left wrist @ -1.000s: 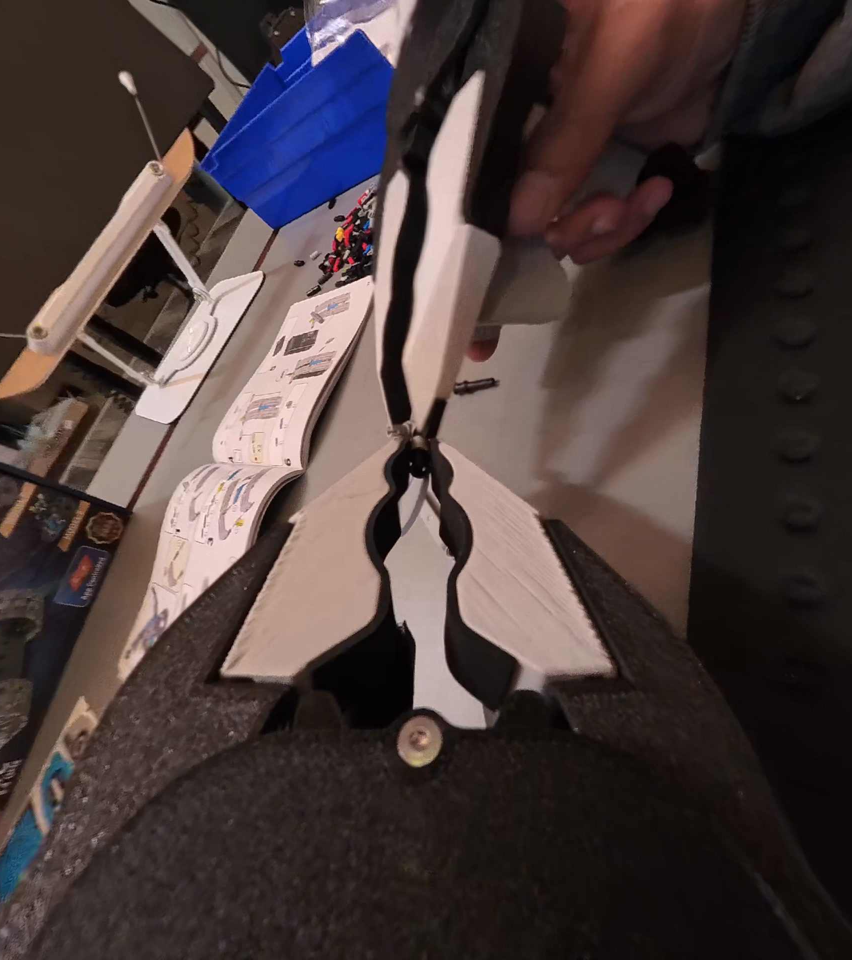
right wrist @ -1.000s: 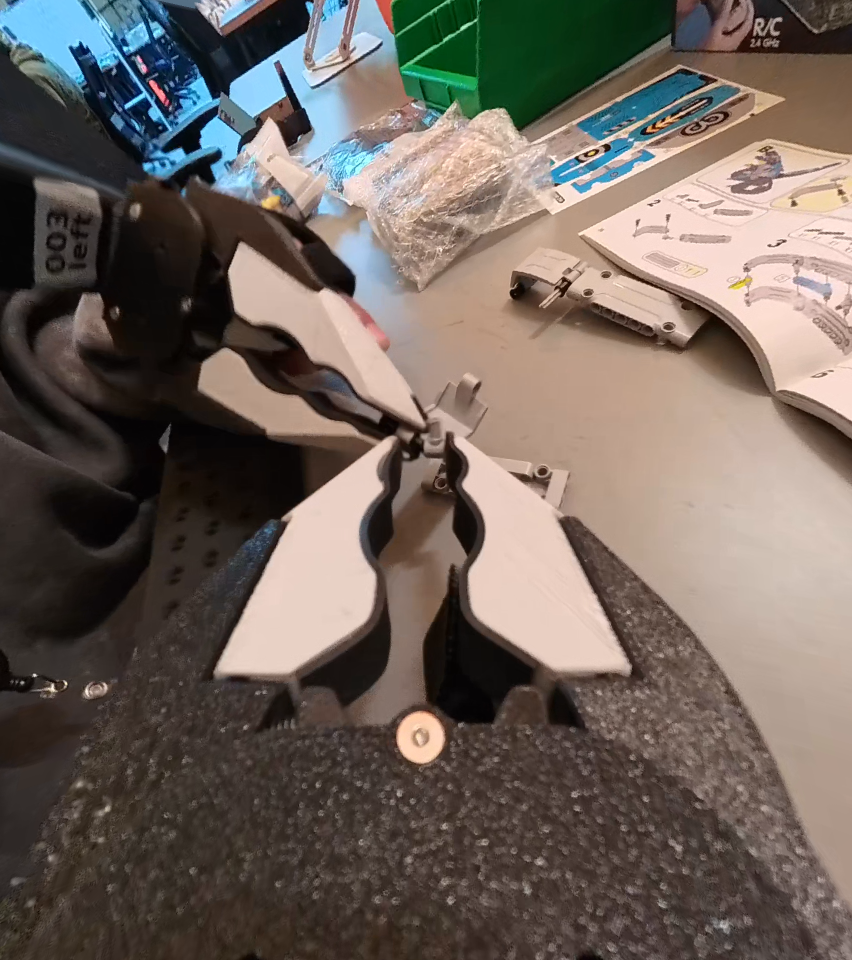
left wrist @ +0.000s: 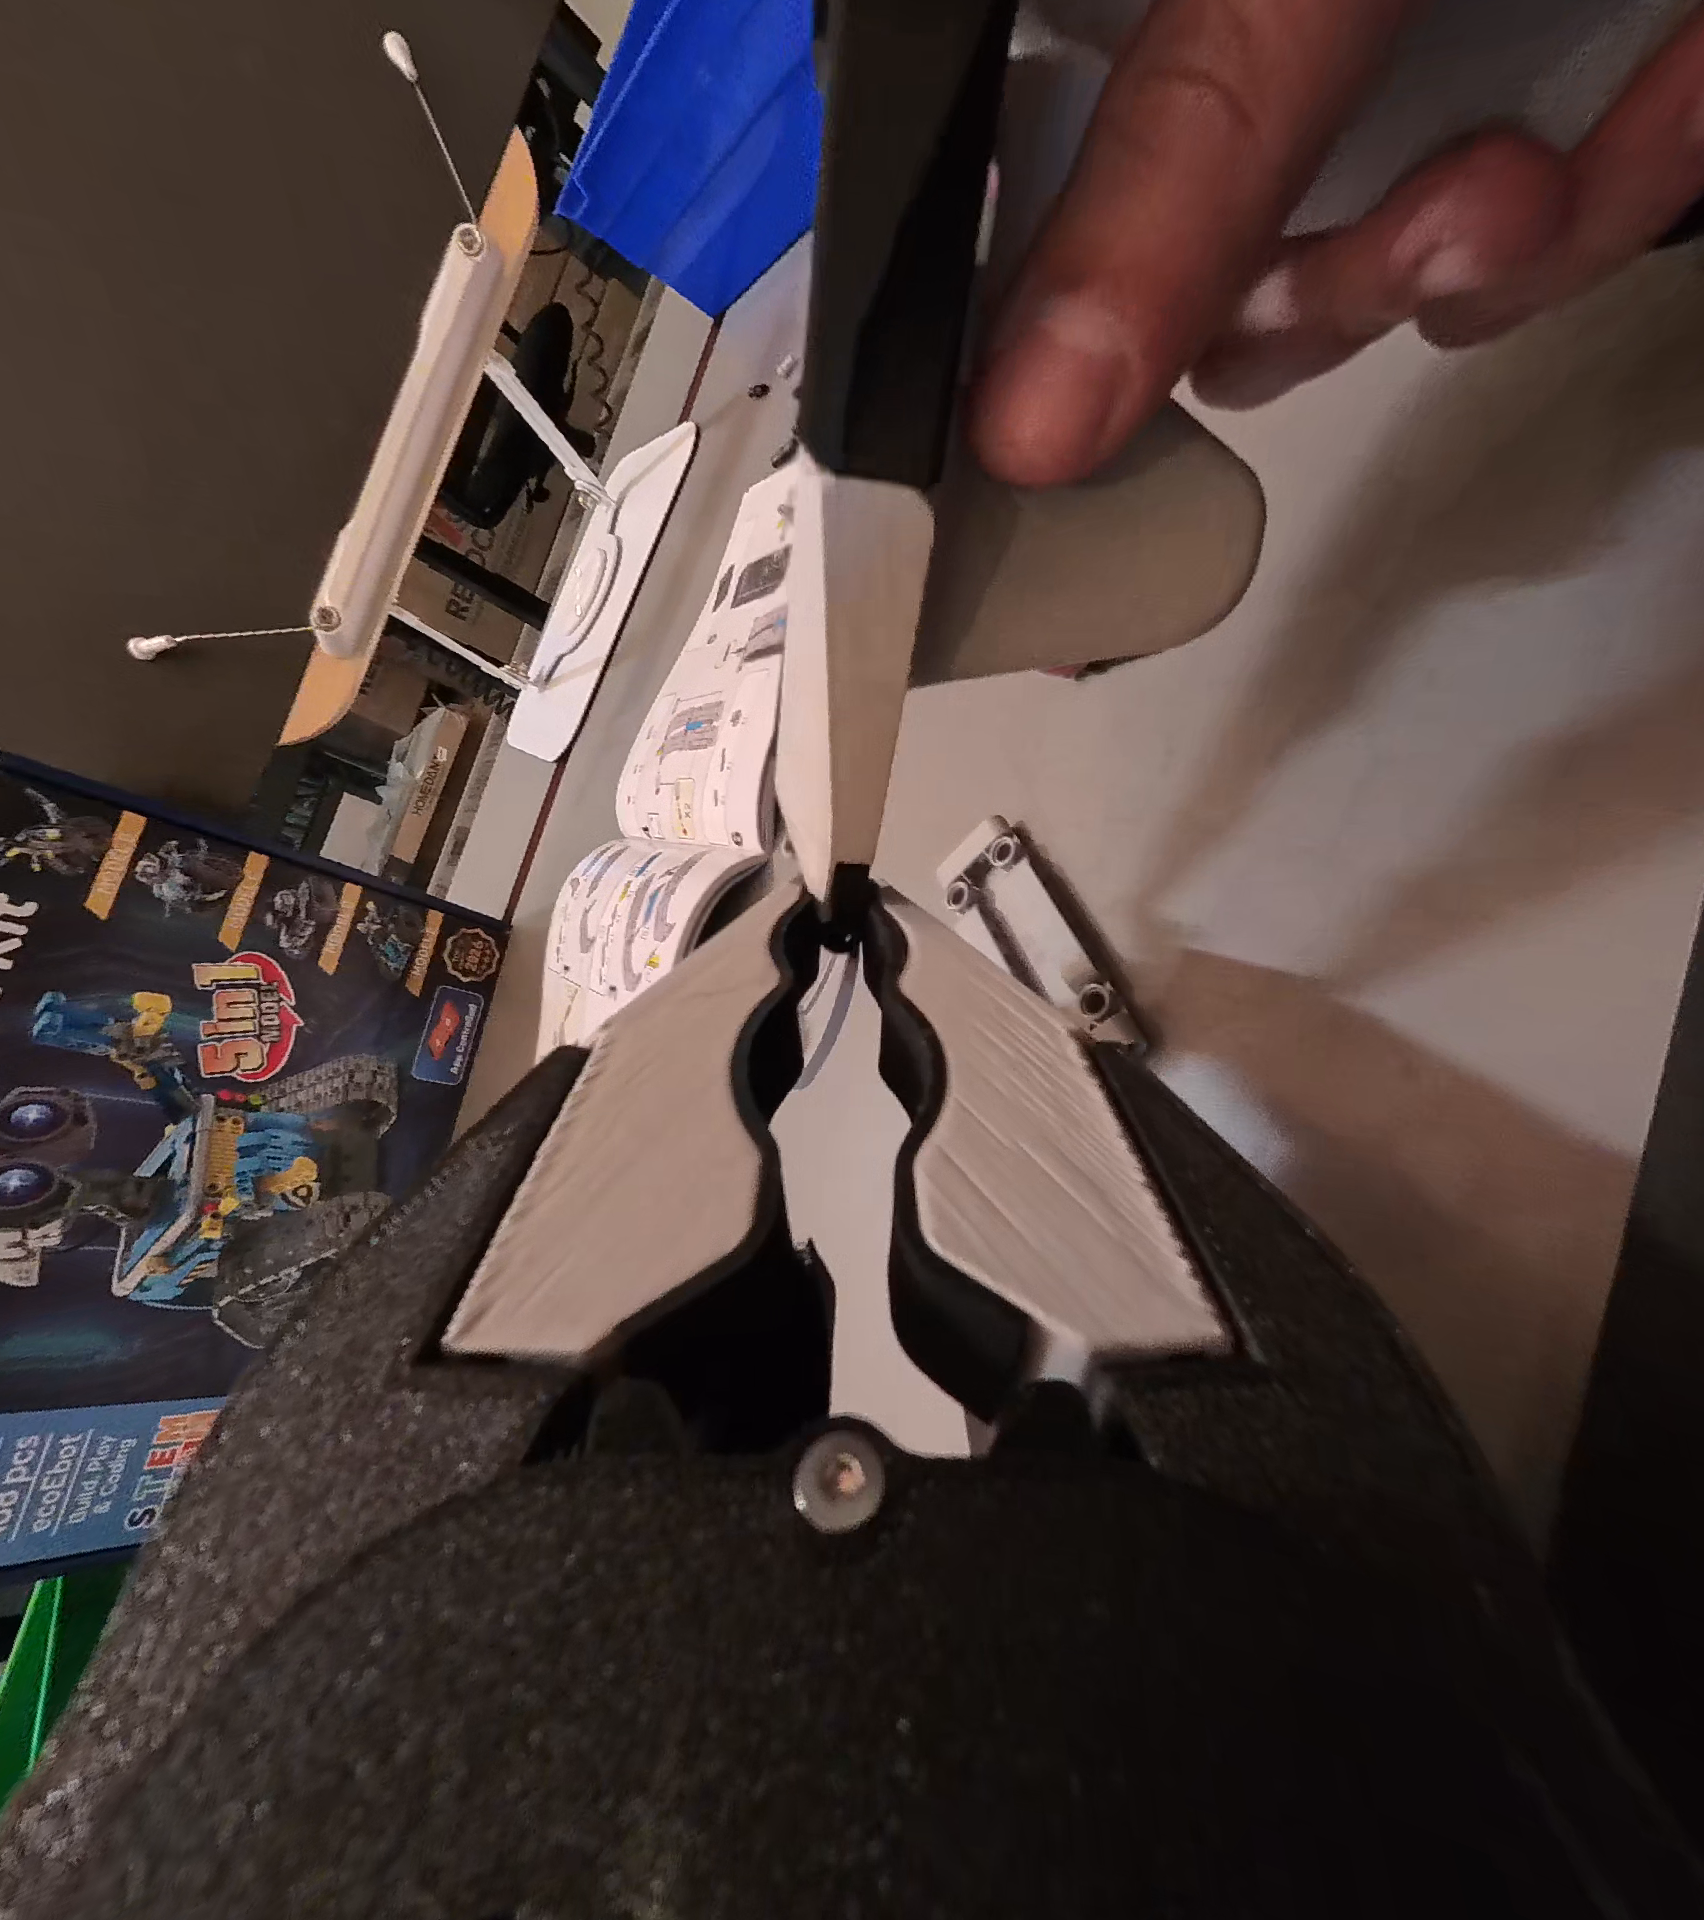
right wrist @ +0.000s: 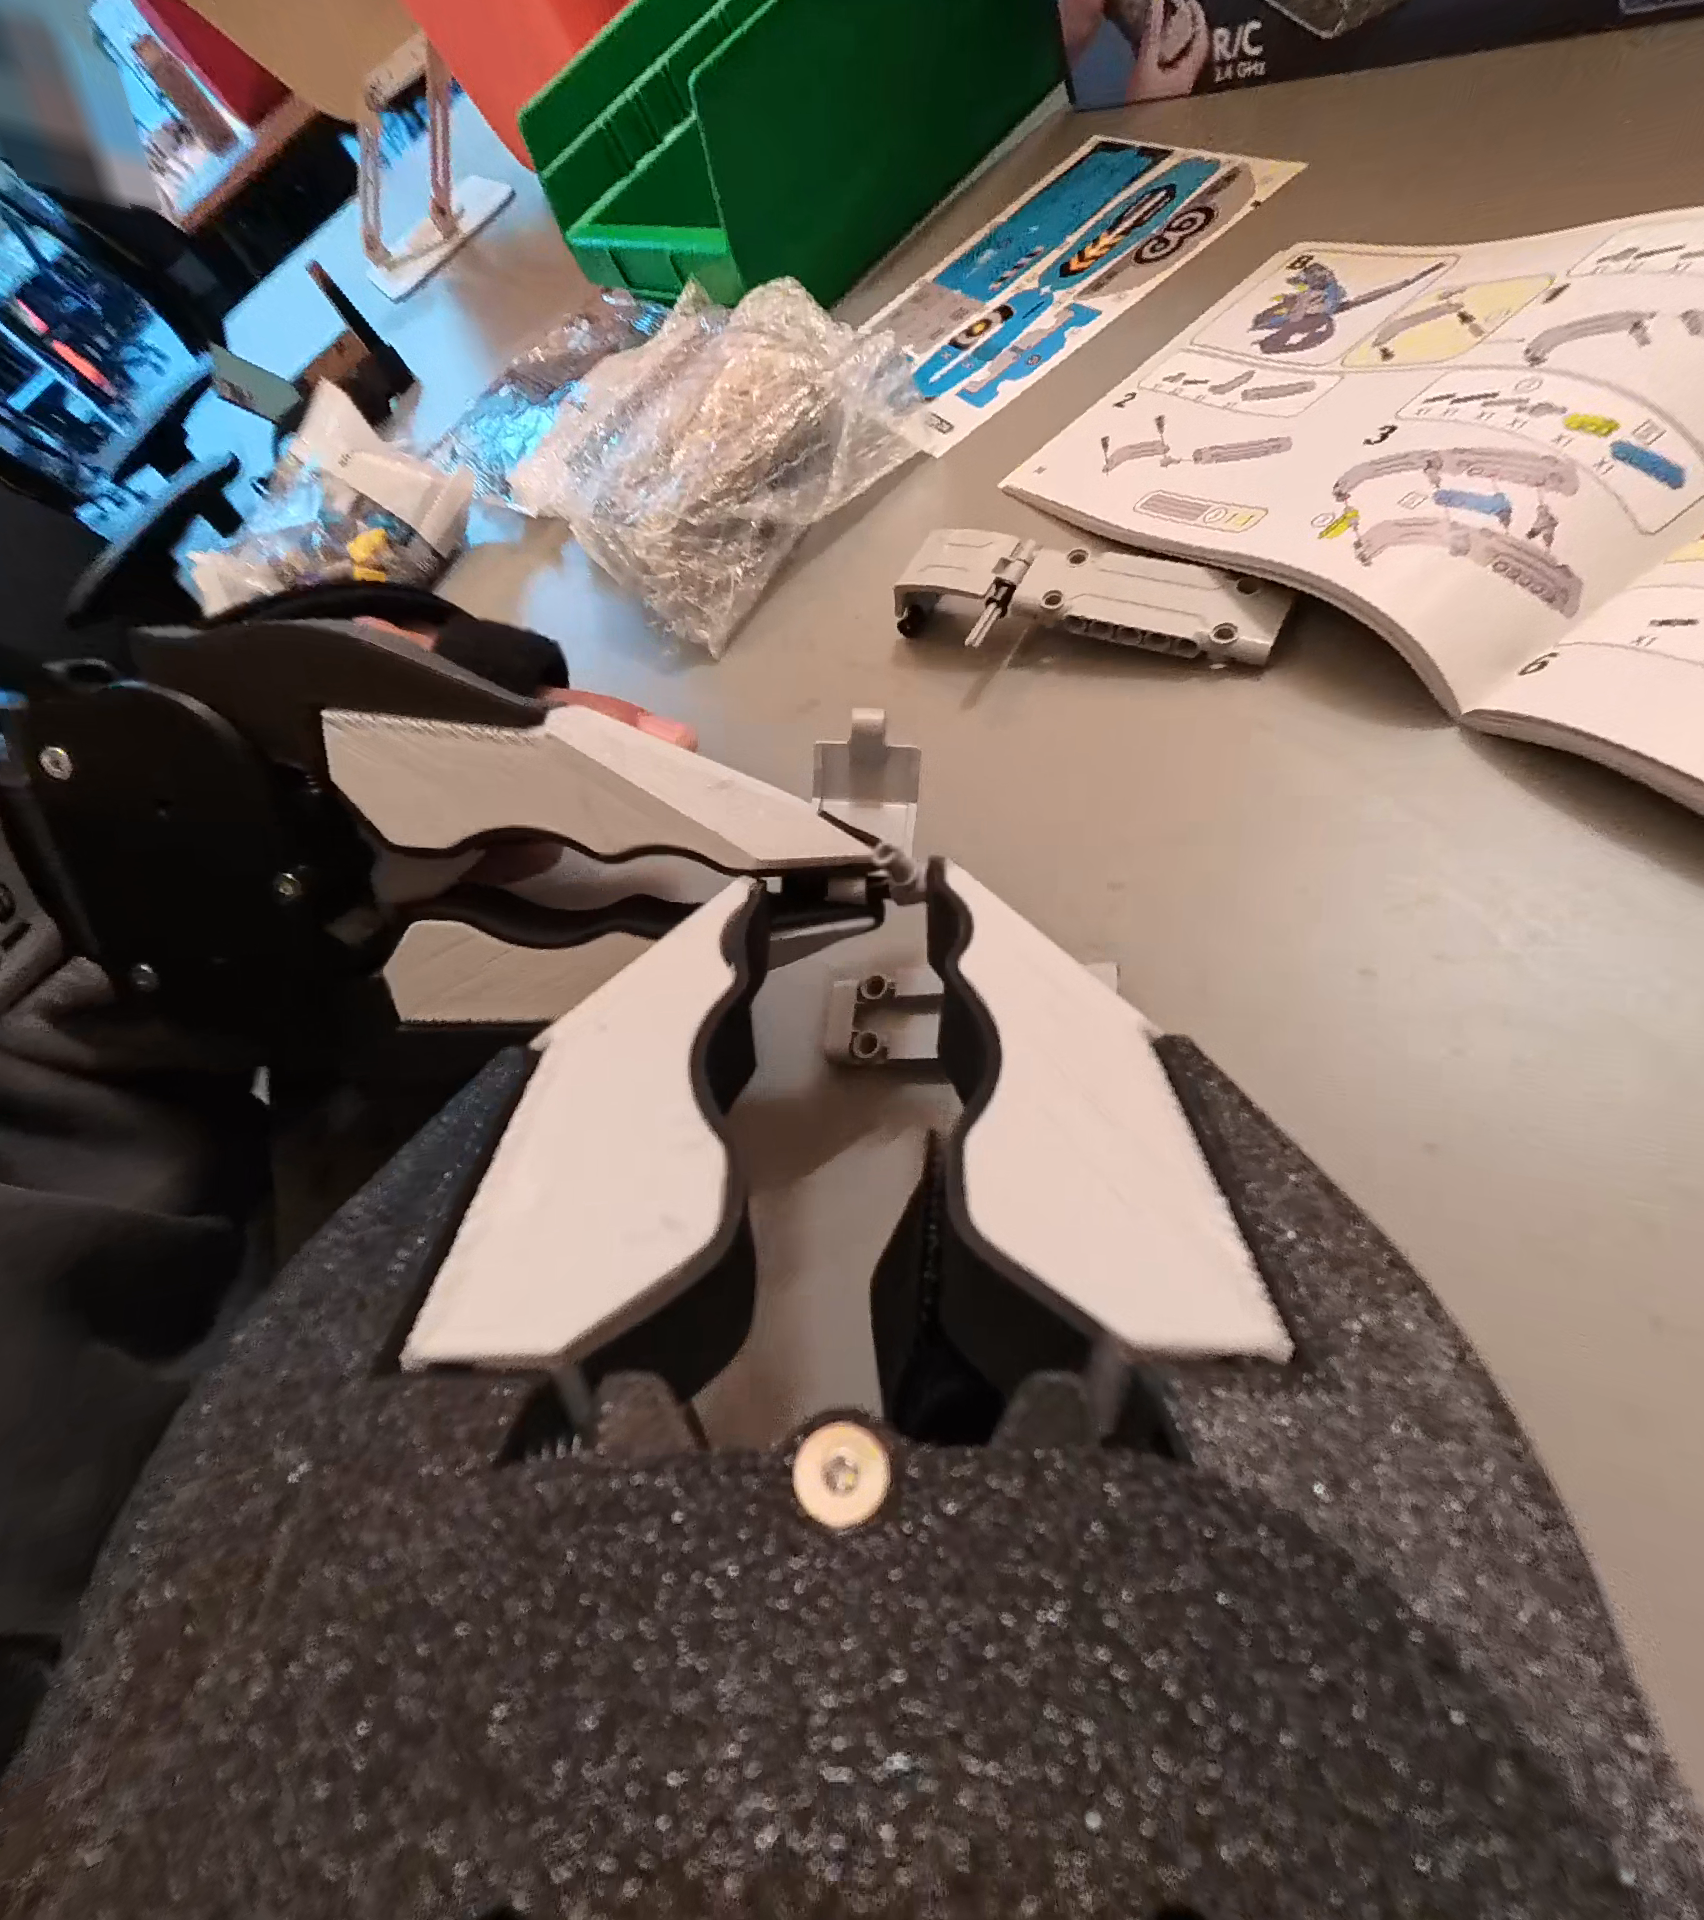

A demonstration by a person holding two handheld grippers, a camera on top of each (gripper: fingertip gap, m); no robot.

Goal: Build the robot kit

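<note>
Your left gripper [left wrist: 837, 920] has its ribbed grey fingers pinched shut on a small black pin [left wrist: 843, 904], tip to tip with your right gripper [right wrist: 900, 883], whose smooth wavy-edged fingers stand slightly parted around a thin grey peg [right wrist: 902, 868]. Just below them a flat, holed grey frame piece [right wrist: 879, 1023] lies on the matte worktop [right wrist: 1347, 1039], near the open instruction booklet [right wrist: 1450, 436].

The tabletop [right wrist: 1347, 935] is grey. The bin [right wrist: 775, 156] is green. Another bin [left wrist: 692, 156] is blue. The booklet [right wrist: 1450, 416] is white with yellow and blue drawings. The gripper jaws are light grey with black edges.
</note>
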